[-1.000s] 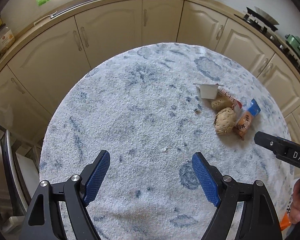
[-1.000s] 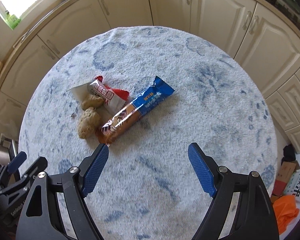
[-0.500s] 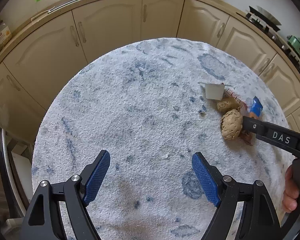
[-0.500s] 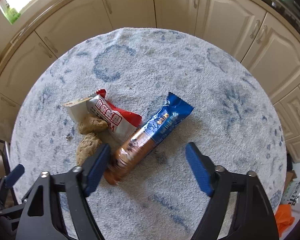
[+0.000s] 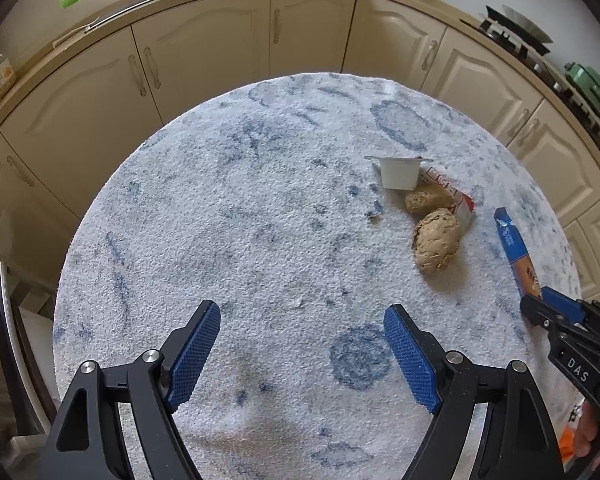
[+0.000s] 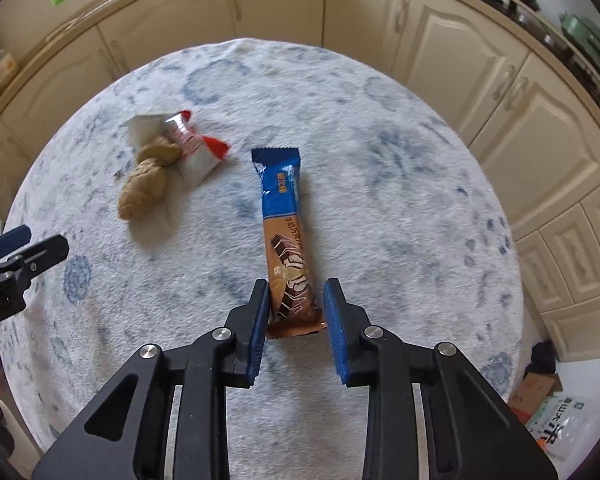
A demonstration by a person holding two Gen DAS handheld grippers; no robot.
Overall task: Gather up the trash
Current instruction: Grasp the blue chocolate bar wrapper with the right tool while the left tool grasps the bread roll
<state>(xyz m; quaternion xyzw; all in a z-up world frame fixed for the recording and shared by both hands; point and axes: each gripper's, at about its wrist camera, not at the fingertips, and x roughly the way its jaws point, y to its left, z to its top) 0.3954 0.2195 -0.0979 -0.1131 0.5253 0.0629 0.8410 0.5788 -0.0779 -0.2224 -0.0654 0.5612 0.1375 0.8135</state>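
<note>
Our right gripper (image 6: 296, 304) is closing around the snack bar (image 6: 286, 236), well inside the table (image 5: 220, 200) edge; our left gripper (image 5: 302, 340) hangs wide, empty.

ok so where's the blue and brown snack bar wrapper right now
In the right wrist view the snack bar wrapper lies on the rug, its brown end between the closing right gripper jaws, right of the red wrapper.
</note>
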